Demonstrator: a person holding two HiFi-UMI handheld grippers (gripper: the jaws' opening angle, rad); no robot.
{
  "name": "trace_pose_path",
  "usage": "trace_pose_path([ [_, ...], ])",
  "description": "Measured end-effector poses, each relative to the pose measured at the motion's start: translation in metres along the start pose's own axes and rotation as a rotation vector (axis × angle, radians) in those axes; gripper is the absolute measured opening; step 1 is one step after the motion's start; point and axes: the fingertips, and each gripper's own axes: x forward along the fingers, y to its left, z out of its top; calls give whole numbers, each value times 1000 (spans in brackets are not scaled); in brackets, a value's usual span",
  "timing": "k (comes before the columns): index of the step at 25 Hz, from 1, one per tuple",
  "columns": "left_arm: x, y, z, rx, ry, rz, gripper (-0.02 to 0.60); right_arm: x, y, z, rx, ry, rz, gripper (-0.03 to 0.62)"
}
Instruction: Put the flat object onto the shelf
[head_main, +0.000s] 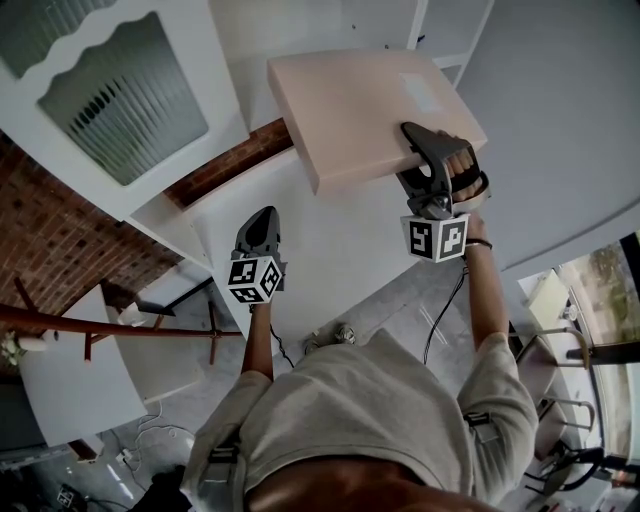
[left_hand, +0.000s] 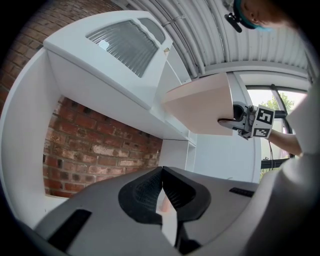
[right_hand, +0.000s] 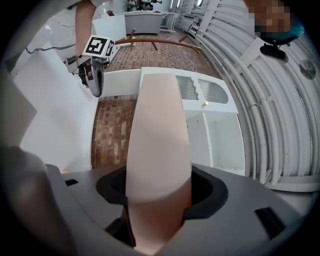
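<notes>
A flat pale-pink box (head_main: 365, 105) hangs in the air before the white shelf unit (head_main: 215, 75). My right gripper (head_main: 425, 160) is shut on its near edge; in the right gripper view the pink box (right_hand: 157, 150) fills the space between the jaws, edge-on. In the left gripper view the pink box (left_hand: 202, 102) shows up high, with the right gripper (left_hand: 240, 122) at its edge. My left gripper (head_main: 262, 228) stands lower left of the box, apart from it, with its tips closed on nothing (left_hand: 161, 172).
The shelf unit has a ribbed-glass door (head_main: 125, 85) at upper left and a brick-backed open bay (left_hand: 100, 145) below it. More white compartments (right_hand: 220, 135) lie to the right. A brown rail (head_main: 110, 325) and chairs (head_main: 575, 400) stand on the floor below.
</notes>
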Motion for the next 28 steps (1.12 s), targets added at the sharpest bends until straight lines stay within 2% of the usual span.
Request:
trace_pose_path([
  [9, 4, 13, -2, -8, 0, 26, 16, 27, 23, 2, -1, -20, 59, 287],
  [19, 2, 30, -2, -12, 4, 64, 16, 60, 37, 1, -60, -26, 87, 287],
  [28, 1, 45, -1, -15, -1, 83, 16, 103, 44, 2, -50, -34, 105, 290],
])
